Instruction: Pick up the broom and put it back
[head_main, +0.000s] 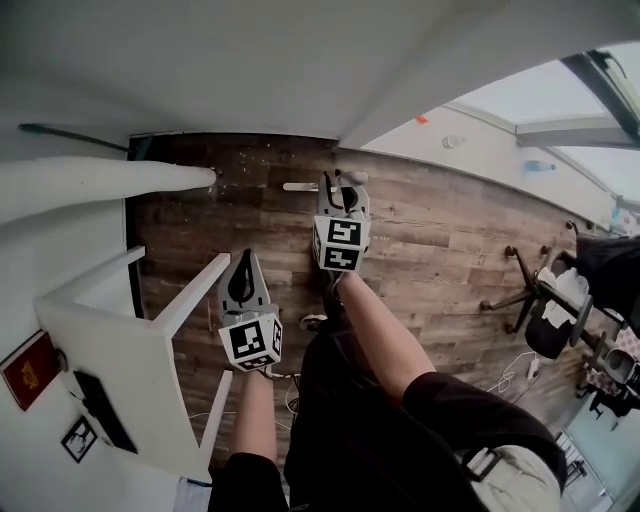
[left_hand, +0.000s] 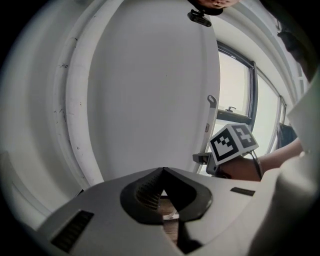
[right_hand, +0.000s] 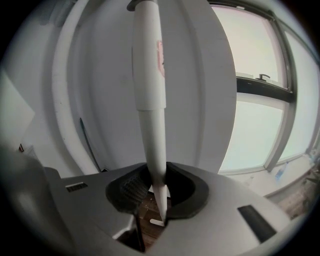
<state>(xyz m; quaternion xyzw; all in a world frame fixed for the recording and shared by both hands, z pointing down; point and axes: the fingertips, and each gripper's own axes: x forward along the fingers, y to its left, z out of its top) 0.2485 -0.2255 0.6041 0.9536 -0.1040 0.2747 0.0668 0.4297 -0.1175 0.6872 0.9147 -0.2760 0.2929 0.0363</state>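
In the head view, the person is standing on a wooden floor with a white shelf at the left, holding the left tool near and the right tool farther out, both pointing down and away. In the left gripper view, the left tool is keeping its jaws together with nothing between them. In the right gripper view, the right tool is gripping the white handle of the broom, which is rising upright from its jaws against the white wall, left of a window.
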